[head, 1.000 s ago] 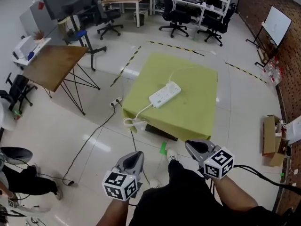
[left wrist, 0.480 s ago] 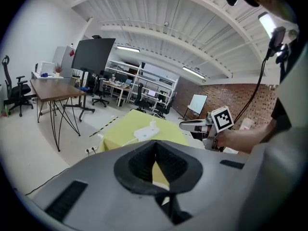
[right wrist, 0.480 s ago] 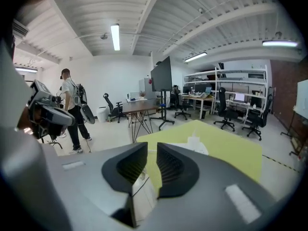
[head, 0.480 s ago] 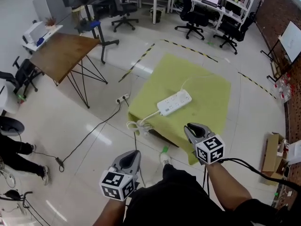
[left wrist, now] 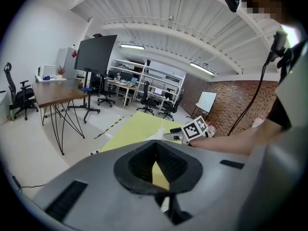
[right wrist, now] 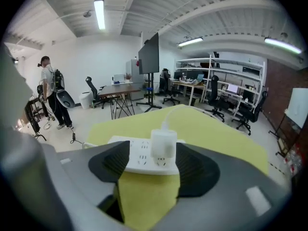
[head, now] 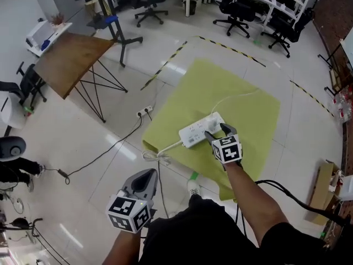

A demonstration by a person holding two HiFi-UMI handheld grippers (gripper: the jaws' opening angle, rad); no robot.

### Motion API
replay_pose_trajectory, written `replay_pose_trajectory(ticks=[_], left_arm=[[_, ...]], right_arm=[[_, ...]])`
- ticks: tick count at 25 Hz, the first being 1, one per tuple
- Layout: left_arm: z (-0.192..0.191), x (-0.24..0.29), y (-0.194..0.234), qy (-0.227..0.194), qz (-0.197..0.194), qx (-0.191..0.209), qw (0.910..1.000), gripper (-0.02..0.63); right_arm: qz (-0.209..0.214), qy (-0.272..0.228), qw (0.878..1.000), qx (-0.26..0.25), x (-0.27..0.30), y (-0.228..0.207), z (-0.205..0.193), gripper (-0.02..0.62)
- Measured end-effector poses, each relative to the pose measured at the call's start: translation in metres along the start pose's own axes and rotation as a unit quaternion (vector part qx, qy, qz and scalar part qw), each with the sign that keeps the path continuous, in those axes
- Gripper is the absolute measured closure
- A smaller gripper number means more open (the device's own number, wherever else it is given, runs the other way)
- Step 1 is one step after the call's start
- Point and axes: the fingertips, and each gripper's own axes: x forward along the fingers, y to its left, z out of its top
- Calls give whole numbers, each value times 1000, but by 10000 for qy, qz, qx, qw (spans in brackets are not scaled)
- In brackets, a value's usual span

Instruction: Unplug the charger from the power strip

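Observation:
A white power strip (head: 197,131) lies on a table under a yellow-green cloth (head: 248,115). A white charger (right wrist: 163,142) stands plugged into the power strip (right wrist: 137,158), its thin white cable (head: 234,96) running away across the cloth. My right gripper (head: 217,130) reaches over the strip's right end. Its jaws are opening wide, and the charger sits just ahead of the gap between them, untouched by the pads (right wrist: 192,167). My left gripper (head: 148,174) hangs near my body, off the table, shut and empty. In the left gripper view (left wrist: 159,165) only a thin wedge shows between its jaws.
The strip's own cord (head: 157,154) coils off the table's near-left edge. A floor socket (head: 144,112) with a black cable lies left of the table. A wooden table (head: 71,59) stands at the left, office chairs (head: 237,7) behind. A person (right wrist: 48,85) stands far off.
My right gripper has gone forward and down from beside my body to the power strip, and its jaws have spread apart. The left gripper shifted only a little.

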Motion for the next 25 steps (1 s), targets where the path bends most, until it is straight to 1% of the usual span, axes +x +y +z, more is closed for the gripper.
replay_pose_trajectory(ticks=[1, 3, 7, 9, 12, 16, 20, 23, 25], left_arm=[[0, 5, 1, 70, 32, -16, 10000, 600], [-2, 13, 2, 196, 111, -58, 9997, 600], [-2, 28, 3, 307, 276, -175, 9990, 600], [0, 34, 5, 329, 313, -197, 9988, 600], [1, 41, 8, 374, 340, -222, 9985, 600], [2, 48, 9, 436, 344, -248, 9982, 600], [5, 58, 7, 420, 282, -236, 9984, 600], [7, 62, 4, 393, 210, -216, 9988, 600], [6, 64, 1, 376, 160, -210, 9989, 600]], right_arm=[[-23, 70, 10000, -15, 13, -5, 0, 288], [-11, 158, 9998, -108, 33, -13, 0, 281], [99, 277, 9990, -348, 53, -17, -1, 279], [91, 297, 9986, -431, 59, -20, -2, 300], [195, 236, 9988, -392, 63, -18, 1, 311], [363, 177, 9989, -231, 62, -18, 3, 318], [484, 58, 9987, -112, 51, -23, 15, 318], [700, 183, 9974, 14, 33, -21, 13, 318], [907, 434, 9949, 81, 13, -15, -2, 318]])
